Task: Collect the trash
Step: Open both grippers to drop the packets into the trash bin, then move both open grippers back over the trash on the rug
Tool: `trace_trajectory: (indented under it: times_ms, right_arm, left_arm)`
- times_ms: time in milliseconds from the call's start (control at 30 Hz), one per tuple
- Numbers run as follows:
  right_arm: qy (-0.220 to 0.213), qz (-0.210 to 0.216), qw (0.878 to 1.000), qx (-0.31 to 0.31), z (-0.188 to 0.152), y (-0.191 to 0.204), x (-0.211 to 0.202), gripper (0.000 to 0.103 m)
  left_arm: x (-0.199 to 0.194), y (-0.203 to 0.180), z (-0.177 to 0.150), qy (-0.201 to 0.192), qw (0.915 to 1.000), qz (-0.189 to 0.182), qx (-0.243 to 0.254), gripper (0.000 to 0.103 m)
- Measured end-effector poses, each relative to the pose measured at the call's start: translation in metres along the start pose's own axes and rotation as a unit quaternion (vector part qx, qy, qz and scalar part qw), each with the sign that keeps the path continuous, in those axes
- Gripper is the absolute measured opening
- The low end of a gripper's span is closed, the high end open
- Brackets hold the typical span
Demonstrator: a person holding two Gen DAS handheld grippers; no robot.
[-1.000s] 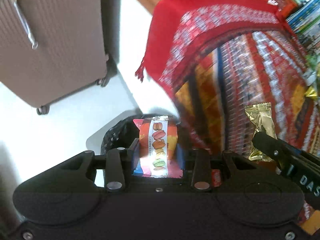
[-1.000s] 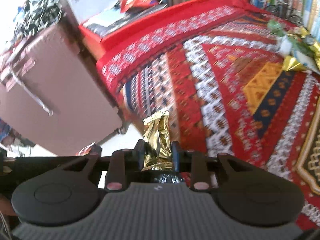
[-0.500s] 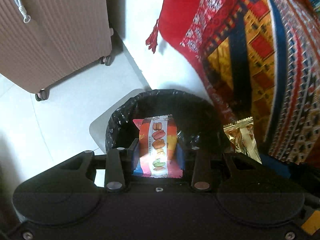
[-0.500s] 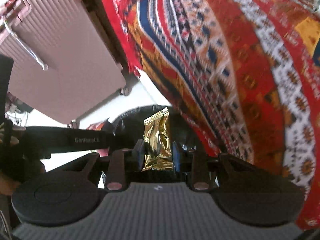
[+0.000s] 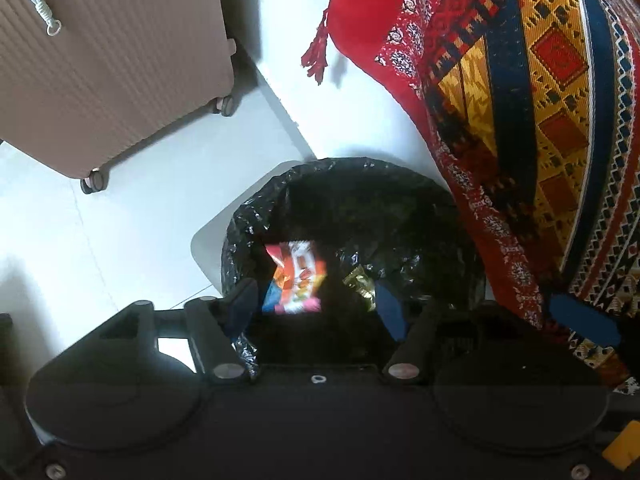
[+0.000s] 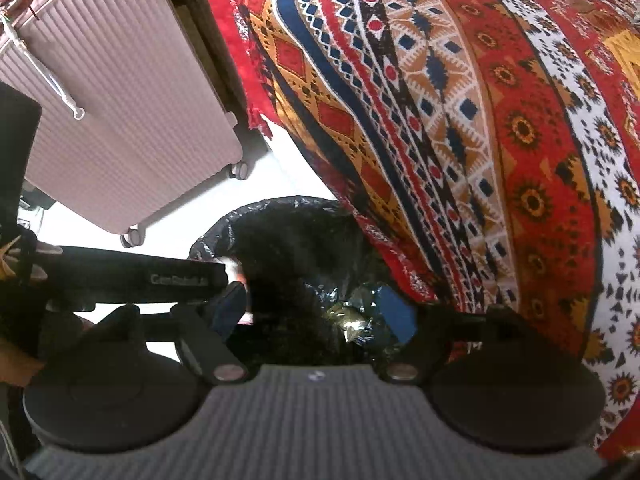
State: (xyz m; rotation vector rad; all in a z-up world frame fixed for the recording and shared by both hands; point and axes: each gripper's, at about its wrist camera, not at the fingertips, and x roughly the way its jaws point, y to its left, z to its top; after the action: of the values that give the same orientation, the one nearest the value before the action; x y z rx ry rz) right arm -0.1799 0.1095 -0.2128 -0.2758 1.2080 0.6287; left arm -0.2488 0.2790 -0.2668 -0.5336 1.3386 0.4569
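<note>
A round bin lined with a black bag [image 5: 256, 216] [image 6: 208, 236] stands on the white floor beside the draped table. Both grippers hover over its mouth. My left gripper [image 5: 316, 306] is open, and the orange macaron wrapper [image 5: 296, 280], blurred, drops free inside the bag. My right gripper [image 6: 314, 312] is open too. The gold wrapper [image 6: 350, 320] [image 5: 360, 284] lies loose down in the bag near its right fingertip. The left gripper's black body [image 6: 132, 276] reaches in from the left of the right wrist view.
A red patterned tablecloth [image 5: 520, 120] [image 6: 460, 120] hangs close against the bin's right side, a tassel [image 5: 316, 56] at its corner. A ribbed brown wheeled suitcase [image 5: 100, 60] [image 6: 120, 120] stands on the floor to the left. White floor [image 5: 80, 240] lies between them.
Both grippers swung down from the table to above the bin, then opened. The macaron wrapper and the gold wrapper left the fingers and dropped into the black bag.
</note>
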Motion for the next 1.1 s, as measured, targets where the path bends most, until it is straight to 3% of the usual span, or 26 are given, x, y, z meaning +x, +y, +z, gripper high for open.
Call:
trace_trajectory:
  times_ms: [233,667,867,1100]
  right_arm:
    - [-0.011,-0.007,1.0,-0.001,0.006,-0.008,-0.014,0.086]
    - [-0.071,0.005,0.997,0.005,0.025,-0.007,-0.09,0.088]
    - [-0.126,0.003,0.992,0.01,0.04,-0.007,-0.127,0.088]
    - [-0.18,-0.038,0.982,0.039,0.057,-0.037,-0.152,0.088]
  left_arm:
    - [-0.021,-0.002,0.002,-0.015,0.9999,-0.001,-0.001,0.072]
    - [-0.107,-0.009,0.013,-0.081,0.9964,0.001,0.024,0.075]
    - [-0.16,-0.024,0.023,-0.133,0.9901,-0.013,0.042,0.079]
    - [-0.207,-0.071,0.046,-0.194,0.9773,-0.035,0.078,0.084]
